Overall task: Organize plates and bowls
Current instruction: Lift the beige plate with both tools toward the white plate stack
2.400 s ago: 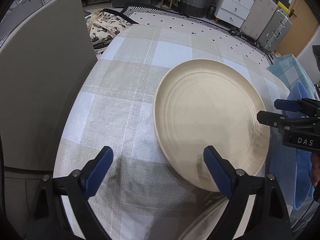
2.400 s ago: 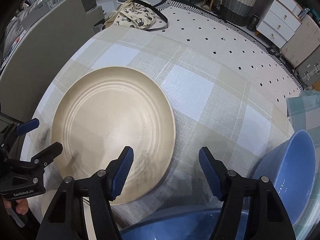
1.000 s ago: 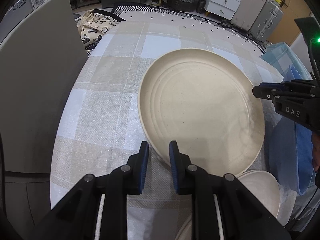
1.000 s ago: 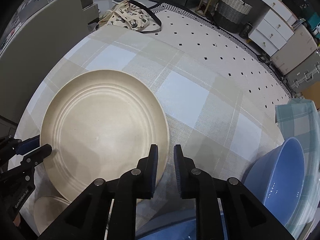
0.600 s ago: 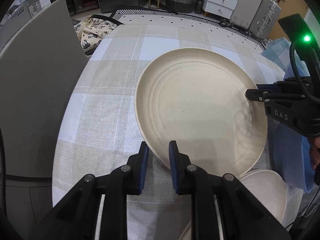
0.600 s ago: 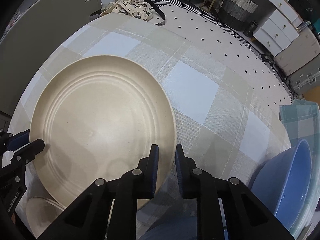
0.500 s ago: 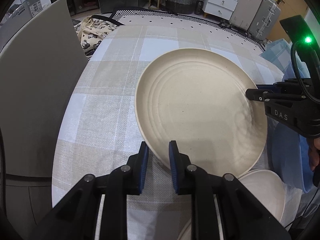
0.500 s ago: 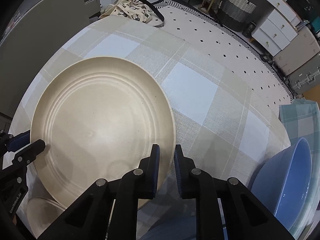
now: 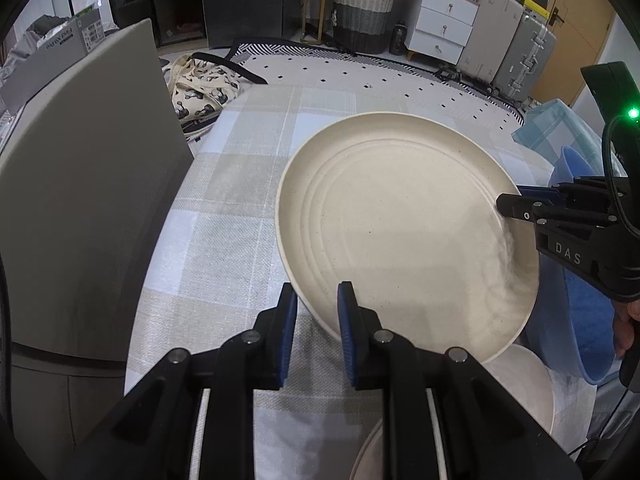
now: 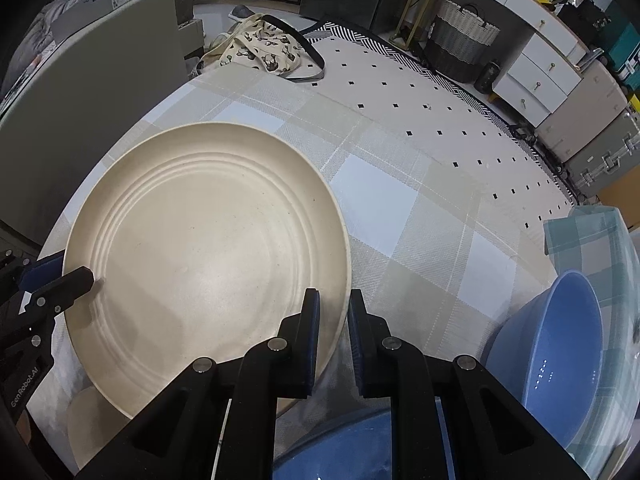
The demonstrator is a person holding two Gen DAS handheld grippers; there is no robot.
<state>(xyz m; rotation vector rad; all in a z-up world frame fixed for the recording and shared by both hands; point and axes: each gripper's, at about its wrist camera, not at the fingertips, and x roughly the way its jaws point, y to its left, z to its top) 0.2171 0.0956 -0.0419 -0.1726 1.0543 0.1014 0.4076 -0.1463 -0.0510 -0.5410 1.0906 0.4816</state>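
A large cream plate point(image 9: 400, 232) with ringed grooves hangs just above the checked tablecloth, held at two opposite spots on its rim. My left gripper point(image 9: 317, 297) is shut on the near-left rim, its blue pads pinching the edge. My right gripper point(image 10: 334, 301) is shut on the plate point(image 10: 208, 256) at its right rim. Each wrist view shows the other gripper at the far rim: the right gripper point(image 9: 507, 202), the left gripper point(image 10: 68, 273). Smaller cream plates point(image 9: 520, 384) lie under the big plate's near edge.
A blue bowl point(image 10: 552, 352) stands at the table's right side, and a second blue bowl point(image 10: 352, 448) sits under my right gripper. The round table point(image 10: 376, 204) drops off at the far edge. A grey chair back point(image 9: 80, 184) stands close on the left. A patterned bag point(image 9: 200, 88) lies on the floor.
Both grippers, open beside the plate at first, have shut on its rim. Since then the plate has risen slightly off the cloth, revealing more of the small plates beneath.
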